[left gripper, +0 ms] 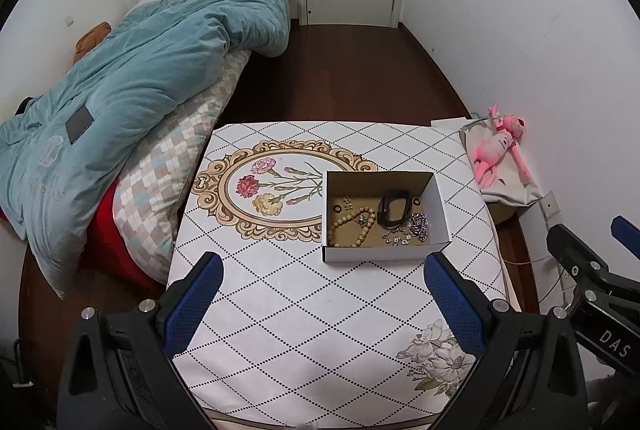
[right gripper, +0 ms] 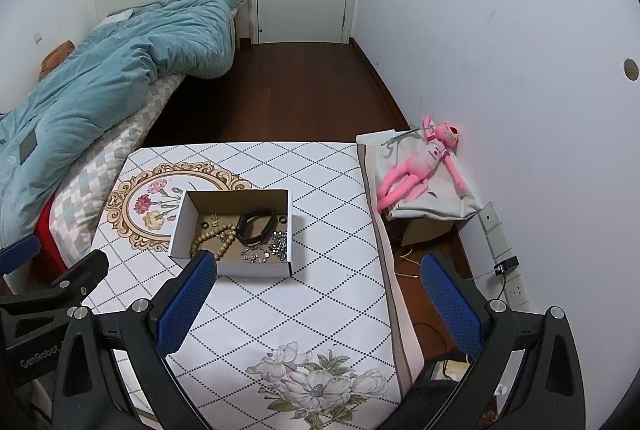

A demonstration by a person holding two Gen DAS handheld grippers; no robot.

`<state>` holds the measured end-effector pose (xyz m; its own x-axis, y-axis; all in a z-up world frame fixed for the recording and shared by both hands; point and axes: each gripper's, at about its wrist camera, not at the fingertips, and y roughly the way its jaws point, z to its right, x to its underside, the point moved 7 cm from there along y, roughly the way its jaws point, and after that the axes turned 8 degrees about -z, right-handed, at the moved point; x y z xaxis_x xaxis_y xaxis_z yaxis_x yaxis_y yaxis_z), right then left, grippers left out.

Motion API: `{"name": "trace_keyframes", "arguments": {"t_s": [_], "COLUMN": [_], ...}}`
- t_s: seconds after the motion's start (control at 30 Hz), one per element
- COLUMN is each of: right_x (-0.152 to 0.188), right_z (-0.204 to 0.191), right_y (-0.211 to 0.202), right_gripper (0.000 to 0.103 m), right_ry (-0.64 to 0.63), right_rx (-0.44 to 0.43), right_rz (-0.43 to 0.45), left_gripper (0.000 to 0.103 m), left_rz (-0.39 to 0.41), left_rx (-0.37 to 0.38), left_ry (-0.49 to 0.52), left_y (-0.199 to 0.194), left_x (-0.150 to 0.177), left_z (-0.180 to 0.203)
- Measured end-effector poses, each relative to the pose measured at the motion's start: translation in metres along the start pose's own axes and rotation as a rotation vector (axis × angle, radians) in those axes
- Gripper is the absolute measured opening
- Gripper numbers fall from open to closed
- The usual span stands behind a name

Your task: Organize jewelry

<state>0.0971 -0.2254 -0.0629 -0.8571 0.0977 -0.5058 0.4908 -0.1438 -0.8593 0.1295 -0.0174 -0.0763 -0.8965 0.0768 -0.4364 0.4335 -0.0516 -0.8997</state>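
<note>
A white cardboard box point(left gripper: 439, 208) point(right gripper: 181, 220) sits on the patterned table point(left gripper: 288, 294) point(right gripper: 320, 230). Inside lie a wooden bead bracelet point(left gripper: 352, 228) point(right gripper: 210, 236), a black band point(left gripper: 394, 208) point(right gripper: 256, 226), a silver chain piece point(left gripper: 418, 222) point(right gripper: 278, 244) and small pieces. My left gripper point(left gripper: 324, 274) hovers open above the table, just short of the box. My right gripper point(right gripper: 320, 270) is open too, its left finger point(right gripper: 188, 298) overlapping the box's near left corner in view. Neither holds anything.
A bed with a teal quilt point(left gripper: 132, 86) point(right gripper: 100, 86) runs along the left of the table. A pink plush toy point(left gripper: 500, 150) point(right gripper: 424, 162) lies on a grey bag at the right wall. A power strip point(right gripper: 512, 270) and a cable sit on the floor beside the table.
</note>
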Motion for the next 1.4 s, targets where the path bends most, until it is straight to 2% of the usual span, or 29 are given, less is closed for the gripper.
{"name": "trace_keyframes", "arguments": {"t_s": [1.4], "right_x": [0.005], "right_z": [-0.004], "right_y": [0.005], "right_gripper": [0.103], "right_ry": [-0.016], "right_rx": [0.006], "right_rz": [-0.031], "left_gripper": [0.103], "left_rz": [0.01], "left_rx": [-0.011], "left_ry": [-0.026], "left_y": [-0.004], "left_x": [-0.003], "left_z": [-0.009]}}
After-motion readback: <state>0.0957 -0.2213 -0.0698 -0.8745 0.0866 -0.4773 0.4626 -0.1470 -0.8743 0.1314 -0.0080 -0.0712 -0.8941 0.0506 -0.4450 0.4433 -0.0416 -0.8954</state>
